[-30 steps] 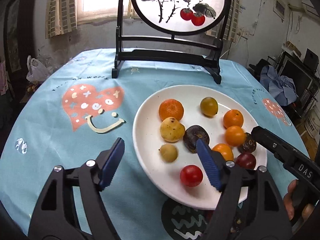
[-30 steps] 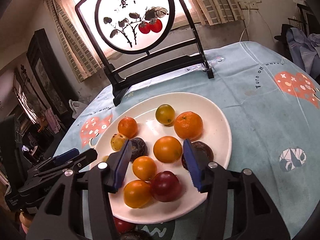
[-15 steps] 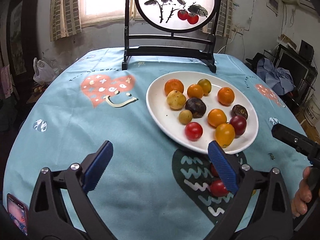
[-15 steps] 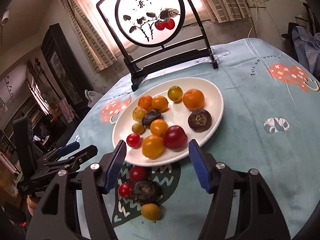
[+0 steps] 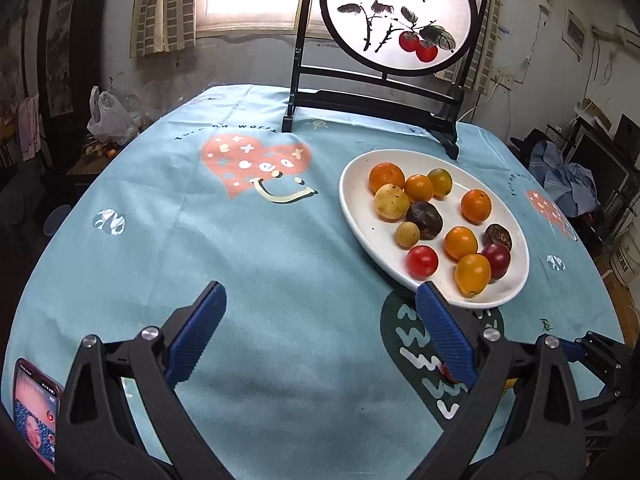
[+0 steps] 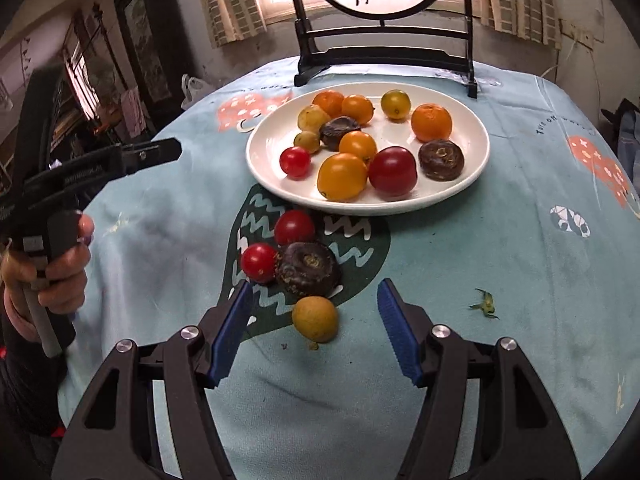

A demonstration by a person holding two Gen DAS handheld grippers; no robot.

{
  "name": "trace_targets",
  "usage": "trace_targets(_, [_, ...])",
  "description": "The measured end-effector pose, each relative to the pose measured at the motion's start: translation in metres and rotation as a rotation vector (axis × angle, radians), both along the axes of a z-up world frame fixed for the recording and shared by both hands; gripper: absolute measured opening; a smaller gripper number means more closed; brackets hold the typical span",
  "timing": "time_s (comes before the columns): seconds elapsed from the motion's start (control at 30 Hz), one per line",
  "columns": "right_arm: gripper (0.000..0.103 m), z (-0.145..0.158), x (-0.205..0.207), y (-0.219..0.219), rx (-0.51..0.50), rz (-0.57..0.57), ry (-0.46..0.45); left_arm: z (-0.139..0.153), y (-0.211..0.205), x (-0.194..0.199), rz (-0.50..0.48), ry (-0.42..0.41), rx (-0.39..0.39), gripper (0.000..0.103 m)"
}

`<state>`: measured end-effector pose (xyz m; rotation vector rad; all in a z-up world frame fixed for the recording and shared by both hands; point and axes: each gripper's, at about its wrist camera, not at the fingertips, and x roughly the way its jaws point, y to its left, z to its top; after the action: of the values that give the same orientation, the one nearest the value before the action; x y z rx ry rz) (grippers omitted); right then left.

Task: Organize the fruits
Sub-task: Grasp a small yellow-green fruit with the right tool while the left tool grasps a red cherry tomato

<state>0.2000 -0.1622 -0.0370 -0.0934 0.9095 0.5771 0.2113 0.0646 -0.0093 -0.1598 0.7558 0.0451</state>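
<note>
A white plate [image 5: 356, 216] [image 6: 476, 164] holds several fruits: oranges, tomatoes, dark passion fruits and small yellow ones. In front of it on the cloth lie two red tomatoes [image 6: 294, 227] [image 6: 259, 262], a dark fruit [image 6: 308, 268] and a small yellow fruit [image 6: 315, 318]. My right gripper [image 6: 316, 308] is open and empty, its jaws standing to either side of the yellow fruit, just above it. My left gripper [image 5: 320, 308] is open and empty over bare cloth left of the plate; it also shows in the right wrist view [image 6: 160, 152].
A black-framed round painted screen [image 5: 396, 16] stands at the table's back edge behind the plate. A phone [image 5: 34, 412] lies at the near left edge. A small green stem scrap [image 6: 485, 305] lies right of the loose fruits. The round table [image 5: 160, 240] has a blue printed cloth.
Both grippers have pulled back from over the plate toward the table's near edge. The loose fruits in front of the plate came into the right wrist view, now between its jaws.
</note>
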Motion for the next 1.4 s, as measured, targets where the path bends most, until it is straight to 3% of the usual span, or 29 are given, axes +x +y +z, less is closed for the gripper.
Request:
trace_targets(0.2, [0.065, -0.014, 0.0, 0.008, -0.066, 0.026, 0.027, -0.005, -0.01, 0.001, -0.027, 0.02, 0.036, 0.097])
trace_targets(0.4, [0.052, -0.023, -0.003, 0.017, -0.116, 0.046, 0.005, -0.007, -0.014, 0.002, -0.036, 0.027, 0.047, 0.097])
trace_targets(0.57, [0.036, -0.027, -0.002, 0.018, -0.143, 0.048, -0.004, -0.009, -0.014, 0.004, -0.029, 0.039, 0.05, 0.097])
trace_targets(0.63, [0.028, -0.024, 0.0, 0.013, -0.122, 0.041, 0.01, -0.01, -0.015, 0.004, -0.034, 0.039, 0.049, 0.097])
trace_targets(0.77, [0.028, -0.012, 0.008, -0.01, 0.028, -0.011, 0.052, -0.014, -0.026, 0.002, -0.128, 0.04, 0.043, 0.095])
trace_targets(0.87, [0.028, -0.007, 0.015, -0.026, 0.114, -0.068, 0.08, -0.018, -0.048, -0.001, -0.285, 0.055, 0.055, 0.079])
trace_targets(1.0, [0.028, -0.009, 0.02, -0.033, 0.127, -0.119, 0.108, -0.027, -0.079, -0.009, -0.459, 0.062, 0.118, 0.053])
trace_targets(1.17, [0.028, -0.008, 0.017, -0.029, 0.12, -0.1, 0.101, -0.036, -0.096, -0.011, -0.524, 0.058, 0.172, 0.042])
trace_targets(1.4, [0.028, -0.008, 0.017, -0.029, 0.116, -0.103, 0.1, -0.044, -0.108, -0.019, -0.621, 0.065, 0.179, 0.042])
